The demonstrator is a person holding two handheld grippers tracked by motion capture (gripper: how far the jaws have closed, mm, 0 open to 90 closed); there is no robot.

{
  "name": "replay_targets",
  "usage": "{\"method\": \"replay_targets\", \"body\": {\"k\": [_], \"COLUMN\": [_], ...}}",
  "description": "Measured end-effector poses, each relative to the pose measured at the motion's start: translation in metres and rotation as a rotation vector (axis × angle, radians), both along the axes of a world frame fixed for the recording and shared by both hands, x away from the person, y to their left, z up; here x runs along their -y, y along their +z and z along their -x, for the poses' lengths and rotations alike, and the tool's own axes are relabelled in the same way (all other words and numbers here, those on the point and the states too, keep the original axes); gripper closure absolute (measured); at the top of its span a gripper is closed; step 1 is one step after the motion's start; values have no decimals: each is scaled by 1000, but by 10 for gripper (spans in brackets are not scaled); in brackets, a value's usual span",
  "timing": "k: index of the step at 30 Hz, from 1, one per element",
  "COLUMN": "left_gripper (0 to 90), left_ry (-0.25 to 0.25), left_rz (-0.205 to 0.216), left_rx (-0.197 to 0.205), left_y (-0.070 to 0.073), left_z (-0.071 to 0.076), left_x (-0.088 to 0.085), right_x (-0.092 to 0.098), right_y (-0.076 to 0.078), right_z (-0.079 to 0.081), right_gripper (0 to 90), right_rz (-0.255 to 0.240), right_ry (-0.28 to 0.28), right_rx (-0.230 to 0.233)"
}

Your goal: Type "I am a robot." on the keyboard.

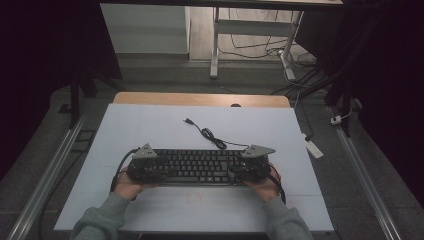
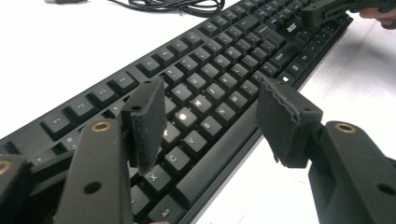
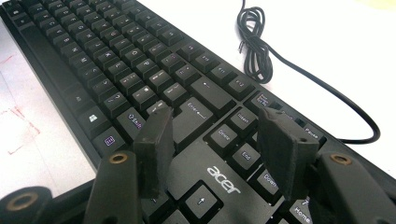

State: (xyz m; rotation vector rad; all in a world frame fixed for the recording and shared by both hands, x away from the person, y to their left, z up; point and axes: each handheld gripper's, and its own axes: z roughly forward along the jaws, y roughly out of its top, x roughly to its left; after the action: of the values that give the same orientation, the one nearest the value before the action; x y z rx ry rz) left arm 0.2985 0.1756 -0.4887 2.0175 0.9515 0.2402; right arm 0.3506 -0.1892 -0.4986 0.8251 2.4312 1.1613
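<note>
White tabletop (image 1: pixel 150 125), black keyboard (image 1: pixel 197 167) lying across its near half.
Left tool (image 2: pixel 210 121) and right tool (image 3: pixel 217 147) hover open over the keyboard's ends, gripping nothing; its coiled cable (image 1: pixel 210 135) lies just beyond.

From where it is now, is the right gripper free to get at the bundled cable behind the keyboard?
Probably yes. The right gripper hangs open over the keyboard with nothing between its jaws, and the cable lies on bare table just past the far edge, with nothing in between.
</note>
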Motion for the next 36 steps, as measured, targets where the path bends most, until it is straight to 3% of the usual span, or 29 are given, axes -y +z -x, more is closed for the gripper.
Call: {"method": "replay_targets", "body": {"k": [23,36], "left_gripper": [399,452], "left_ry": [33,71], "left_rz": [-11,-40], "left_rx": [-2,-3], "left_y": [0,-4], "left_z": [-4,-15], "left_x": [-5,-4], "right_x": [0,0], "right_y": [0,-1], "right_z": [0,0], "right_gripper": [462,462], "right_rz": [4,9], "right_ry": [-3,-5], "right_rx": [0,-1]}}
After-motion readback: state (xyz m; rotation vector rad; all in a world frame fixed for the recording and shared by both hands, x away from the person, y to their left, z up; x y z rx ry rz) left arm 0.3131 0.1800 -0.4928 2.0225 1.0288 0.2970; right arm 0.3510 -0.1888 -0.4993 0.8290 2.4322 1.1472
